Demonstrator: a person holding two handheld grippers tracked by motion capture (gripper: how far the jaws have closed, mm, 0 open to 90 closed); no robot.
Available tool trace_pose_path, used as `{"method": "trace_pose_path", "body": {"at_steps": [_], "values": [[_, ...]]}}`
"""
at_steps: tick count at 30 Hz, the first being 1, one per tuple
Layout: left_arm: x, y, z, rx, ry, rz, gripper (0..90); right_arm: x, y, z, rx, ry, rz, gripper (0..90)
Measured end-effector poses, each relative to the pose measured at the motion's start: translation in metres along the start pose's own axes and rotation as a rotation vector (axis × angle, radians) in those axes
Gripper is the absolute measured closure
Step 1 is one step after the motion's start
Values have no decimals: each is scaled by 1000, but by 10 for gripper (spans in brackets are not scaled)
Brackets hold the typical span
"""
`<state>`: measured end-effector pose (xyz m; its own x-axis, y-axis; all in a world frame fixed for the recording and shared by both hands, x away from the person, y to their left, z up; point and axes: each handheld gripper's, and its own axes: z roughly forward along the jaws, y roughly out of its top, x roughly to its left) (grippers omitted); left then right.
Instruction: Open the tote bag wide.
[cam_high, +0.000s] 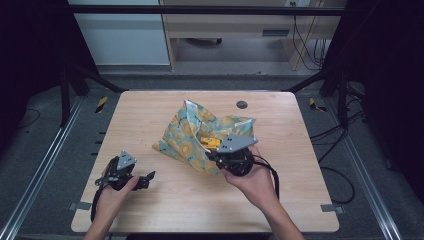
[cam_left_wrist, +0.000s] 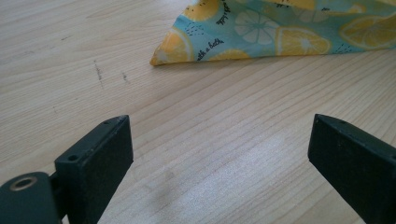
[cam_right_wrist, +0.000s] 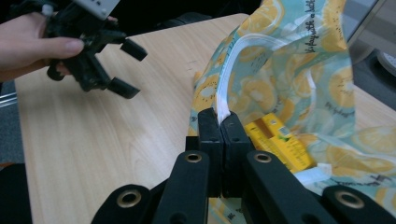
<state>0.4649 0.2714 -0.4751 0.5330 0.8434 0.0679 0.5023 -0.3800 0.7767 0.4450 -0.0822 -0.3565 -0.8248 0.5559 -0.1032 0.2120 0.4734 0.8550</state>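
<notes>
The right gripper (cam_right_wrist: 223, 122) is seen shut tight on the white rim strip (cam_right_wrist: 224, 100) of a bag (cam_right_wrist: 299, 70). The strip is pinched between its two black jaws, which are pressed together. The bag is blue-green with yellow lemon slices printed on it. Its mouth is held up and open just above and beyond the jaws. Inside the bag, just to the right of the jaws in the right gripper view, a yellow box (cam_right_wrist: 280, 142) can be seen lying tilted.

In the high view, the bag (cam_high: 192, 135) is spread on the wooden table (cam_high: 165, 200), in front of the right gripper (cam_high: 212, 152) and touching it. The yellow box (cam_high: 211, 144) is seen peeking out right beside the jaws. The gripper is held by the person's right hand (cam_high: 250, 180).

The left gripper (cam_high: 147, 179) is held by the left hand (cam_high: 117, 192), well apart from the bag, off to the left. Its jaws are spread wide and nothing is held between them. In the left gripper view, bare table (cam_left_wrist: 210, 154) is seen between the jaws, and a corner of the bag (cam_left_wrist: 261, 37) lies farther ahead, not touched. In the right gripper view, the left gripper (cam_right_wrist: 126, 67) is seen far off to the upper left, above the table.
</notes>
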Motion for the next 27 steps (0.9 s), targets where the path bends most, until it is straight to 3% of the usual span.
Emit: {"method": "trace_pose_path", "body": {"at_steps": [5, 10, 12, 27], "values": [[1, 0, 0, -2, 1, -5, 62, 16, -13, 3, 10, 20, -6, 895], [0, 0, 0, -3, -2, -6, 62, 25, -26, 7, 21, 40, 20, 894], [0, 0, 1, -1, -3, -6, 62, 30, -39, 13, 48, 51, 27, 893], [2, 0, -1, -10, -4, -22, 63, 32, -91, 51, 191, 82, 128, 885]]}}
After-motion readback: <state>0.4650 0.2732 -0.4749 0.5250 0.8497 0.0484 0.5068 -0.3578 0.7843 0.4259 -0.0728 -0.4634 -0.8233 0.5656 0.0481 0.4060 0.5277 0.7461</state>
